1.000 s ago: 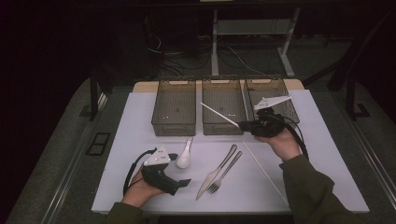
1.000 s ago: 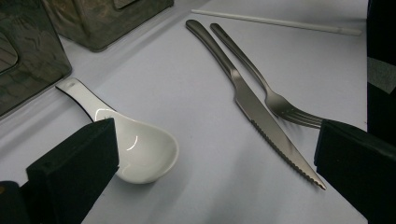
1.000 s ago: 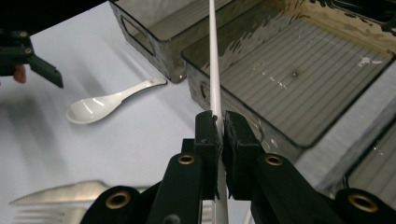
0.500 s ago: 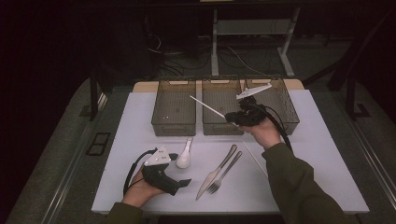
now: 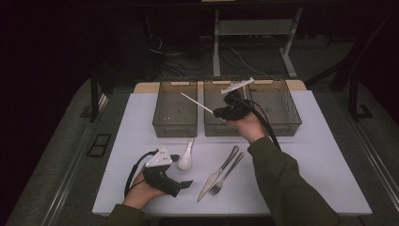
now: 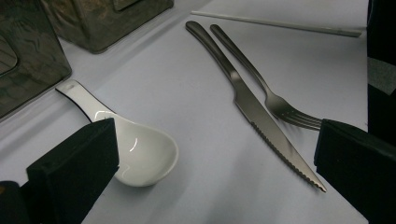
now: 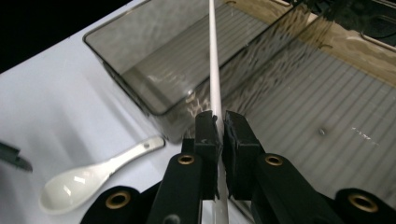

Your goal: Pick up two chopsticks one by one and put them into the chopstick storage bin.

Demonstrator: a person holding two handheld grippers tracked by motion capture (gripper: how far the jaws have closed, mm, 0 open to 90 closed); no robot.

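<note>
Leftward over the bins [image 5: 226,109], a white chopstick [image 5: 196,103] is being carried, clamped between the right gripper's [image 7: 219,122] fingers; the left gripper's [image 6: 210,158] fingers are being held wide apart, empty.

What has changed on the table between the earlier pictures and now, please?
The right gripper, shut on the thin white chopstick, has carried it leftward from over the right-hand clear plastic bin to over the middle bin, its tip now reaching over the left bin. The left gripper, white ceramic spoon, steel knife and fork stayed put.
</note>
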